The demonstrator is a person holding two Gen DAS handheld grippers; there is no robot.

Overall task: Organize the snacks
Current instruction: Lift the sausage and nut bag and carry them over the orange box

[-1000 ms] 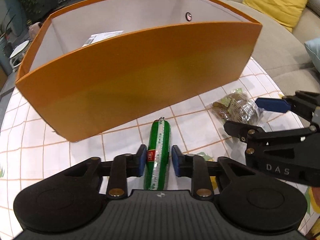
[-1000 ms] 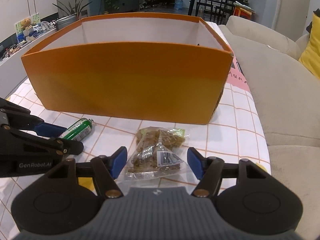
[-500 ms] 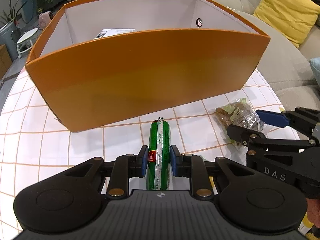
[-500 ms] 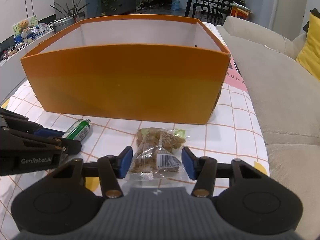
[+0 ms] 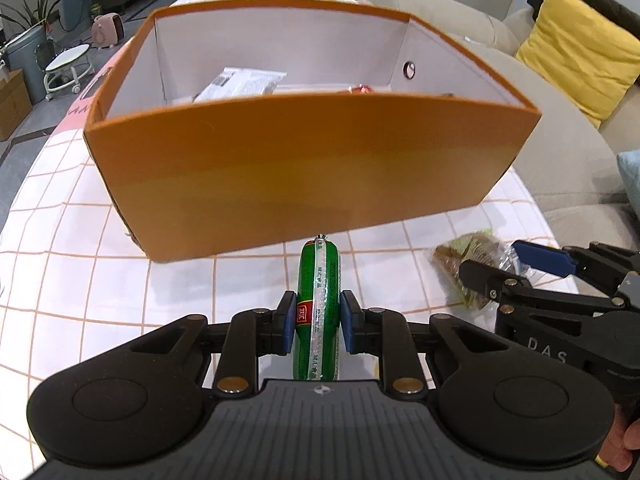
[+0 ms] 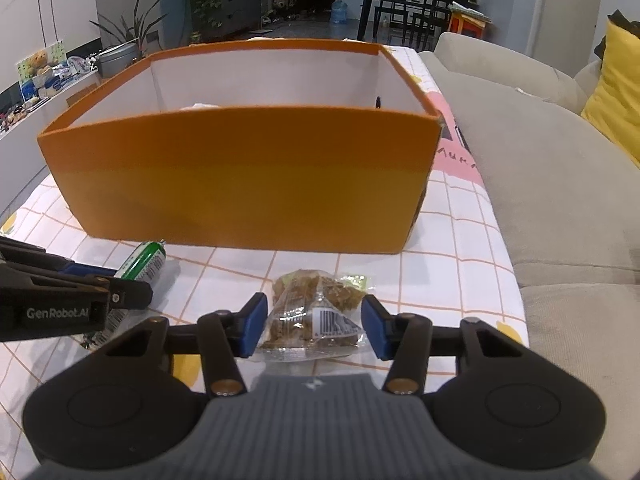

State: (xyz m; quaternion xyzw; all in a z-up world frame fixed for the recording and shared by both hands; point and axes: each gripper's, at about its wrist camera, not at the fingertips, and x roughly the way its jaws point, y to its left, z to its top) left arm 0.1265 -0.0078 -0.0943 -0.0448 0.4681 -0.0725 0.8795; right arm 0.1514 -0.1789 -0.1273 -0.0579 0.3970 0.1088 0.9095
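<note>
Glossy green sausage wrapper (image 5: 318,296); matt cardboard box (image 5: 304,172) (orange); crinkly clear snack bag (image 6: 316,316).

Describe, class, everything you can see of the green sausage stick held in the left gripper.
The green sausage stick is a slim tube in shiny green film with a pale printed strip along it, a small red label and a crimped metal clip at its far tip. It points toward the orange box, above the checked tablecloth. The left gripper presses its blue pads on both sides.
</note>
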